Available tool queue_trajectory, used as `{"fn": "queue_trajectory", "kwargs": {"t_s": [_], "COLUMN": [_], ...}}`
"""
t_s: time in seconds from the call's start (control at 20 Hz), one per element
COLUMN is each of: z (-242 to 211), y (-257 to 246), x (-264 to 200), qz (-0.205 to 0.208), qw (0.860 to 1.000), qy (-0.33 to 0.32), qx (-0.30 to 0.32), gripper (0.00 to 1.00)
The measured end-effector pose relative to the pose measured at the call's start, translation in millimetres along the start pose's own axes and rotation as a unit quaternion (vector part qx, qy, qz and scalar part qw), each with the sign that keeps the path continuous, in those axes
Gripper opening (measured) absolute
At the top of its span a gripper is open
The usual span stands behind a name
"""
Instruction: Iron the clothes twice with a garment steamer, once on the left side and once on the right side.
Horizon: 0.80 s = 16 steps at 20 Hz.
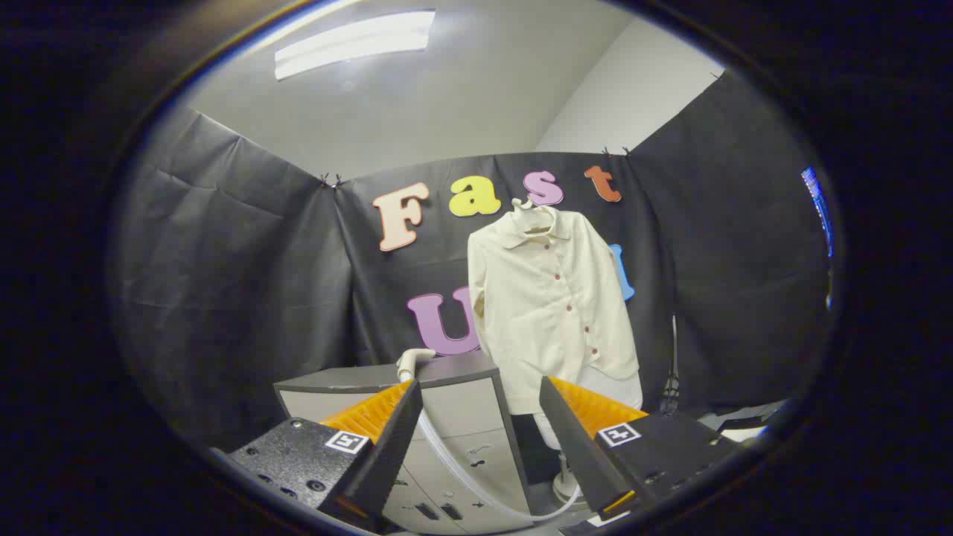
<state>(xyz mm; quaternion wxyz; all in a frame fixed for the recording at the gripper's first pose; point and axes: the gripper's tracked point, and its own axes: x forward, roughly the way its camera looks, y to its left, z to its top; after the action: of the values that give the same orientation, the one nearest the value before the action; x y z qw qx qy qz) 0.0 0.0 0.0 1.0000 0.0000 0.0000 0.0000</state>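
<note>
Gripper agape, empty; shirt well beyond

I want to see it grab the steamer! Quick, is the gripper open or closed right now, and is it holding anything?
Gripper: open, holding nothing; its fingers point at the grey cabinet where the steamer head rests.

A shirt is hung on a hanger against the booth wall, beyond the spread-apart fingers of the gripper. Left of it, a cabinet is set, with the steamer head laid on top and its hose draped down the front.
</note>
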Motion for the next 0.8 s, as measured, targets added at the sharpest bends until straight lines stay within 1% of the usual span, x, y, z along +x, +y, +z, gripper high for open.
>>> {"fn": "queue_trajectory", "kwargs": {"t_s": [0.2,0.55,0.8], "z": [-4,-17,-19], "y": [3,21,26], "x": [-2,-4,-1], "qz": [-0.001,0.016,0.018], "qw": [1.000,0.999,0.999], "qy": [-0.001,0.014,0.016], "qx": [-0.004,-0.028,-0.031], "gripper": [0.96,0.96,0.96]}}
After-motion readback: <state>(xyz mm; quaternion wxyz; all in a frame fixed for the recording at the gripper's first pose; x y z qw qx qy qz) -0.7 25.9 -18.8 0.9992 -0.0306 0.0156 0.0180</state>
